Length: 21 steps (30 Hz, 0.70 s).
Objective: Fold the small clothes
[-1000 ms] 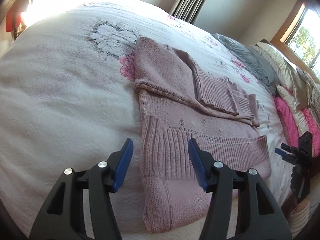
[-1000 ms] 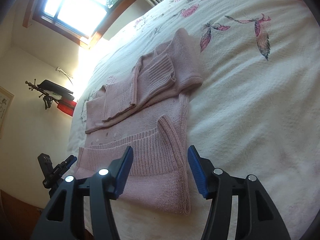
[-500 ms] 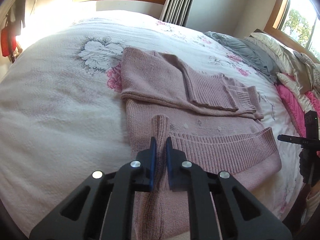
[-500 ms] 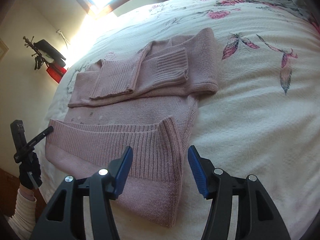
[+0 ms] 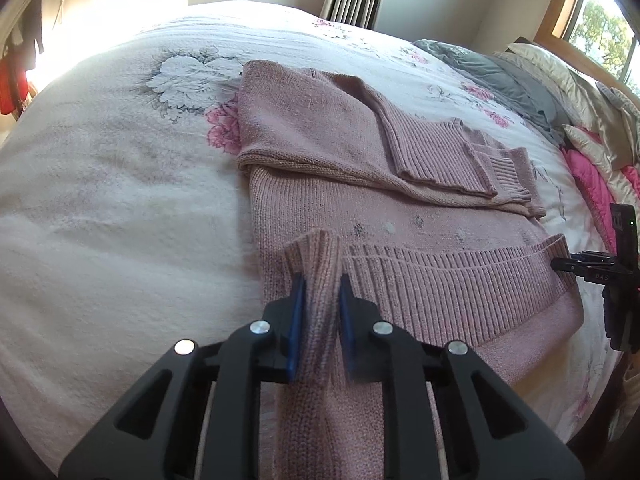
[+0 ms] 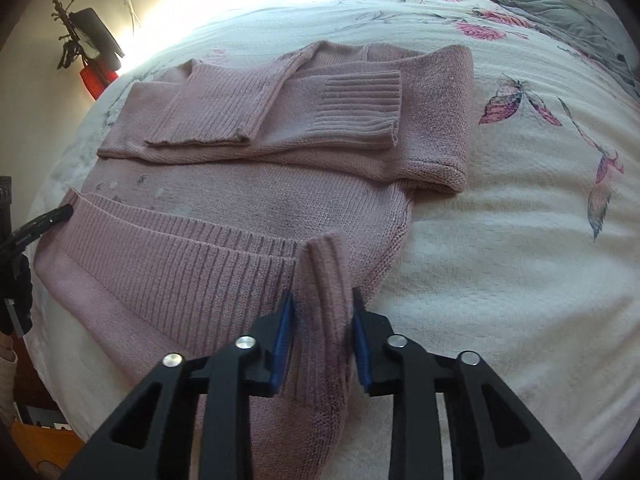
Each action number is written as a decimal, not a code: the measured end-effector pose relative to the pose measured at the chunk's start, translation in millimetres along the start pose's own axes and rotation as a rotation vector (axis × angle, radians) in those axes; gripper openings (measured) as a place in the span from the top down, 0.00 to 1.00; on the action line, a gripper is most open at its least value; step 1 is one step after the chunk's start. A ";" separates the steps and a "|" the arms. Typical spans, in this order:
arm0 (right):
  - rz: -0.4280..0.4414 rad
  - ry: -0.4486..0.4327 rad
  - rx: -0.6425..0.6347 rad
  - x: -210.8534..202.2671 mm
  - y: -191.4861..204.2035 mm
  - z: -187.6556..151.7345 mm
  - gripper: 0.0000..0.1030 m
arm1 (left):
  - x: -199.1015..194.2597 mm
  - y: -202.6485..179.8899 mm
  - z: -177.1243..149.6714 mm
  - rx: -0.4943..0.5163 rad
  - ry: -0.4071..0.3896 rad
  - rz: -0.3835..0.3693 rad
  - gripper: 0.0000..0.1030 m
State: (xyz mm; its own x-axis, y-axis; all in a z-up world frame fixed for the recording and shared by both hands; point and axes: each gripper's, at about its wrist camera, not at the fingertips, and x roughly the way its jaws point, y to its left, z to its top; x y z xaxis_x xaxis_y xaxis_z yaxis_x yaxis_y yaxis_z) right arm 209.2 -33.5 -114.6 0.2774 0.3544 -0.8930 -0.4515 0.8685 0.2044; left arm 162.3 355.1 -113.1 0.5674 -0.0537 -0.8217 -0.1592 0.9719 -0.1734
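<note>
A pink knitted sweater (image 5: 400, 216) lies flat on the bed (image 5: 120, 200), sleeves folded across its chest, over a white quilt printed with flowers. The left claw (image 5: 320, 304) pinches one corner of the ribbed hem; the right claw (image 6: 322, 320) grips the opposite corner, each raising a ridge of knit. No writing is legible

Sweater (image 5: 400, 248) hem corners hidden between pads of left gripper (image 5: 320, 280) and right gripper (image 6: 322, 300). Near edge of sweater cut off by frame bottom (both views). Dark object on wall (image 6: 86, 38) too blurred to identify.
</note>
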 end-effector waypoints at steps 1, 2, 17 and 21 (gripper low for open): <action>0.009 -0.009 -0.002 -2.7 -0.6 -1.1 0.85 | -1.9 -0.3 0.0 0.002 -0.008 0.002 0.90; 0.020 -0.021 0.001 -6.8 -1.8 -2.2 0.87 | -5.1 -0.8 -0.2 0.006 -0.018 -0.001 0.91; 0.151 -0.282 0.003 -100.0 1.1 30.1 0.91 | -78.0 -22.7 52.0 0.002 -0.289 -0.102 0.93; 0.148 -0.330 0.045 -109.7 -11.8 64.4 0.91 | -76.0 -26.6 92.5 0.009 -0.352 -0.083 0.93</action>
State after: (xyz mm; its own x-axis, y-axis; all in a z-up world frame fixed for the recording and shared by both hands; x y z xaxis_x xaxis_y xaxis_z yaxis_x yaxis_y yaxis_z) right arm 238.7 -60.3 6.7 0.4737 0.5636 -0.6767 -0.4716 0.8113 0.3456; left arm 198.1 354.5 4.2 0.8219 -0.0519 -0.5672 -0.0948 0.9695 -0.2260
